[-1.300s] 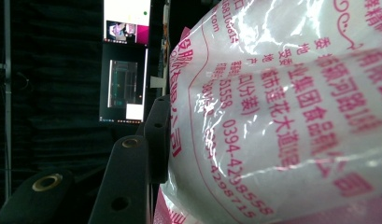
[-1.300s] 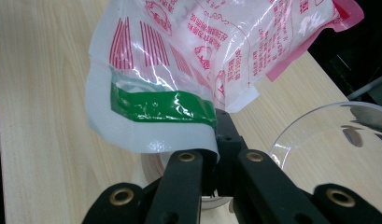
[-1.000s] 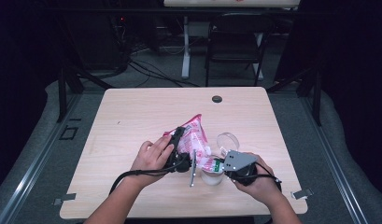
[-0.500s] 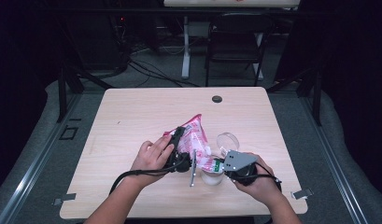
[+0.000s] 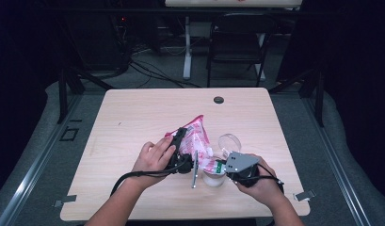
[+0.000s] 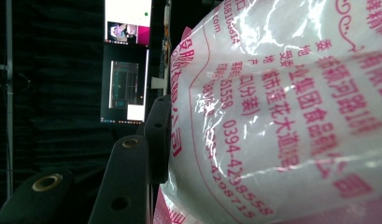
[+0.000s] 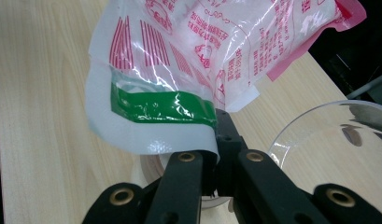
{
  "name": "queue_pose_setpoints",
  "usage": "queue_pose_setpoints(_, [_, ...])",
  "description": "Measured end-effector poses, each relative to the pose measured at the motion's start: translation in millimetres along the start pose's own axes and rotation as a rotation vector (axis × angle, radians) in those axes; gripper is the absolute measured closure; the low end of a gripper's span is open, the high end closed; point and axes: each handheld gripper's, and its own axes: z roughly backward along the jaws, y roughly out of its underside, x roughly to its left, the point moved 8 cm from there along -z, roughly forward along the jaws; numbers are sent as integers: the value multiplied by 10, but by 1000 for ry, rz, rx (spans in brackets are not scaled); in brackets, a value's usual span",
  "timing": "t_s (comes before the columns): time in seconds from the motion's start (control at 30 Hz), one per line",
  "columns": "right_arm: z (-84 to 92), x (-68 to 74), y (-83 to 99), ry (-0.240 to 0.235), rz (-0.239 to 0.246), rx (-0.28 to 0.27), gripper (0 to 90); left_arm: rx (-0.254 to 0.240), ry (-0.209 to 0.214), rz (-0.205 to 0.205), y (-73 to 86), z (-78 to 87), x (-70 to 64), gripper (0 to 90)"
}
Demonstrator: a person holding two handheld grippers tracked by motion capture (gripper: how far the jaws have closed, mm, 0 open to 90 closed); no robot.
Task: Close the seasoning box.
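Observation:
A pink-and-white printed plastic bag (image 5: 197, 135) is held tilted above the table's near middle. My left gripper (image 5: 182, 141) clamps its bulging body from the left; in the left gripper view one black finger (image 6: 158, 135) presses into the bag (image 6: 282, 116), and the other finger is hidden behind it. My right gripper (image 5: 219, 166) is shut on the bag's lower edge. In the right gripper view its jaws (image 7: 220, 136) pinch the white edge beside a green strip (image 7: 163, 106). A small white cup (image 5: 213, 179) stands right under that corner.
A clear round plastic container (image 5: 229, 141) stands just right of the bag, also close to my right gripper's jaws (image 7: 328, 135). A thin grey rod (image 5: 194, 170) leans by the white cup. A black grommet (image 5: 219, 100) marks the table's far edge; a chair (image 5: 237, 44) stands beyond.

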Motion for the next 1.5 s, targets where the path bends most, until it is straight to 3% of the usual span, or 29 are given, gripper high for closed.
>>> queue_pose_setpoints(1.5, [21, -20, 5, 12, -1, 0, 900, -8, -17, -9, -28, 8, 60, 610])
